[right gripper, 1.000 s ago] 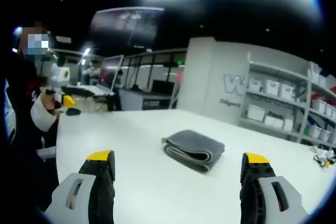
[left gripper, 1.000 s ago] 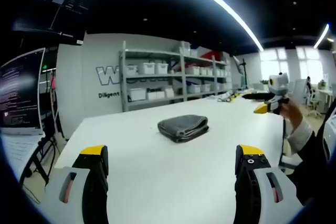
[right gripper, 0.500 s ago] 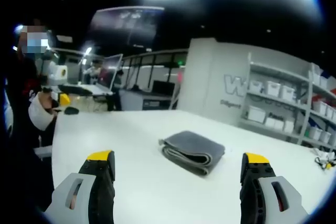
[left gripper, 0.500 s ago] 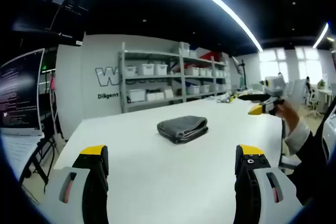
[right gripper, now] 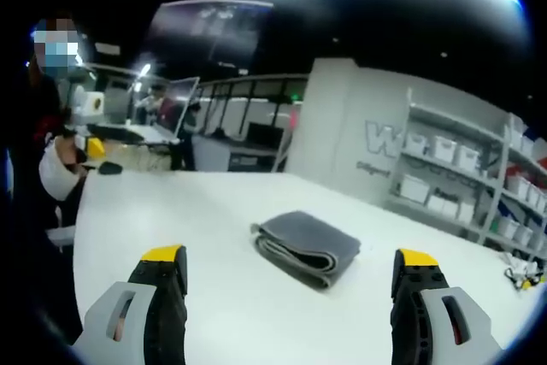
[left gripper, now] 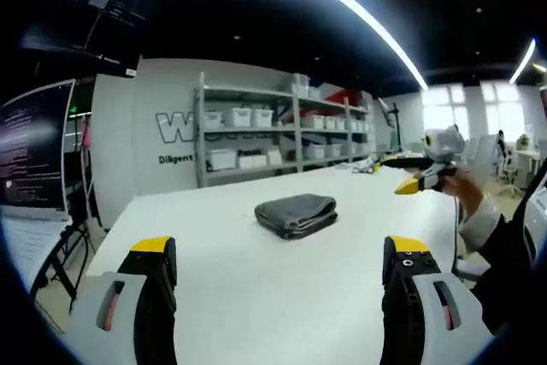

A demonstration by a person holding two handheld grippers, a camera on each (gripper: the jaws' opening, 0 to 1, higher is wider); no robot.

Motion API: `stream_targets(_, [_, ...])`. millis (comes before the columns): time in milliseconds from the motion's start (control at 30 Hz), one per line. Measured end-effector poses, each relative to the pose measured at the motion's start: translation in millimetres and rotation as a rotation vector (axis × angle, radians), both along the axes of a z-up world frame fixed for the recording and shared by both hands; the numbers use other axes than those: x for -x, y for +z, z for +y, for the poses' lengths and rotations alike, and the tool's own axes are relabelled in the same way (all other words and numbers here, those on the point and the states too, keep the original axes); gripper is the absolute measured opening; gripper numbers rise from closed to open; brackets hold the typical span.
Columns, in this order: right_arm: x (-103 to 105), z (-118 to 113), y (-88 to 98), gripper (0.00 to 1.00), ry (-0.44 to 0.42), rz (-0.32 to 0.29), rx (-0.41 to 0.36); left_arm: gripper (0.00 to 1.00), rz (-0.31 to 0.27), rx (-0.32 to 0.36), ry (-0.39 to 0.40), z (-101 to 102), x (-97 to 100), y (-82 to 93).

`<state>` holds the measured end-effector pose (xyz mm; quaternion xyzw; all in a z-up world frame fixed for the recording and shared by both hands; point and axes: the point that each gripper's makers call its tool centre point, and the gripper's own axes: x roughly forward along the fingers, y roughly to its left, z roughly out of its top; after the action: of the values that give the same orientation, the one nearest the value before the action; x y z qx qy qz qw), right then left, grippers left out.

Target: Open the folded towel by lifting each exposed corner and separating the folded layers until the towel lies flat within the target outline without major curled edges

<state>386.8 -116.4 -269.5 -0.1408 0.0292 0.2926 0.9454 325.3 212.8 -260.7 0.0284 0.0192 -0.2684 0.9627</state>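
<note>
**Both grippers short of the folded towel, nothing grasped yet**

Folded grey towel [left gripper: 296,213] lies on the white table [left gripper: 256,288], straight ahead of the left gripper [left gripper: 280,275] and well apart from it. In the right gripper view the towel [right gripper: 306,247] sits ahead and between the jaw lines of the right gripper [right gripper: 291,284], looking nearer — my call, right hand reaches first. Both grippers' jaws are spread wide, holding nothing. Towel's long axis runs roughly across the left gripper view; stacked folded edges face the right gripper view, lower right. No target outline visible on the table. The right gripper [left gripper: 425,179] also shows in the left gripper view, held above the table's far right side. Shelves [left gripper: 282,130] behind hold white bins [left gripper: 242,111] — contents can't be told.
</note>
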Motion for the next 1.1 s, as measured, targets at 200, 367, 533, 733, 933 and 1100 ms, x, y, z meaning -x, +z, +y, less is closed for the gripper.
stream_targets(200, [-11.7,-0.4,-1.3,0.99,0.001,0.004,0.015,0.98,-0.011,0.008,0.001,0.5,-0.6,1.9])
stream_targets(367, [-20.8,-0.9,1.1,0.99,-0.004,0.005,0.029,0.98,-0.018,0.017,0.007,3.3,-1.3,4.3])
stream_targets(533, [-30.2,1.5,-3.0,0.99,-0.007,0.012,0.068,0.98,-0.018,0.018,0.016,6.1,-2.1,3.9])
stream_targets(733, [-37.4,5.4,-13.3,0.99,-0.003,0.029,0.113,0.99,-0.018,0.018,0.017,7.0,-0.9,4.7])
stream_targets(933, [-43.6,2.8,-13.5,0.99,-0.003,0.024,0.104,0.99,-0.041,0.048,0.005,5.7,2.0,11.7])
stream_targets(1100, [-50.2,-1.2,-3.0,0.99,-0.02,0.002,0.047,1.0,-0.037,0.096,0.021,9.9,-0.3,14.1])
